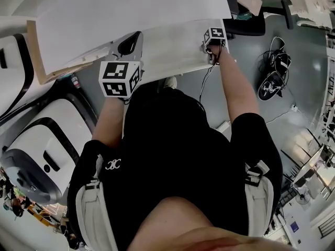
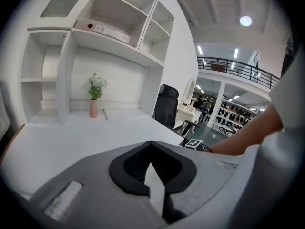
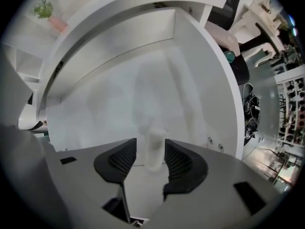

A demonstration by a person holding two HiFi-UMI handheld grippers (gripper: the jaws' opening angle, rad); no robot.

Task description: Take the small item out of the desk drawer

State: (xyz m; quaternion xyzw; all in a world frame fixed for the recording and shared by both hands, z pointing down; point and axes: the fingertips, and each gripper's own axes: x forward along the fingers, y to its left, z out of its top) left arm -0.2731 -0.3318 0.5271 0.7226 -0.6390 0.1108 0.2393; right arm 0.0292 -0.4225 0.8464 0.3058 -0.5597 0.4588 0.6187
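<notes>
1. Small item (image 3: 153,147): pale, stubby cylinder, upright on the floor of the open drawer (image 3: 114,99), toward the drawer's right end; outline is soft in the right gripper view, so material is uncertain; I take it for the task's object.
2. Right claw (image 3: 149,149): jaws apart, one pad on either side of the cylinder; a sliver of gap shows at the left pad; contact at the other pad cannot be made out; no grip made yet, by my reading.
3. Left claw (image 2: 151,147): jaws together, nothing between the tips; well apart from the item; points across the worktop (image 2: 71,137) toward the shelving (image 2: 114,37) and a pink vase (image 2: 93,108).
4. Head view: person (image 1: 172,140) stands over the drawer; right arm (image 1: 235,88) stretched to its right end; the item is hidden there beneath the claw.
5. Handling, judged: probably light and stiff, likely plastic; smooth round wall, so liable to slip out of a skewed pinch; narrow base, so a nudge from one pad could topple it.
6. Where to take hold: mid-height, pads square on opposite sides of the barrel; close gently and evenly; then lift straight up to clear the drawer wall.
7. Stage: drawer open; item not yet lifted.
</notes>
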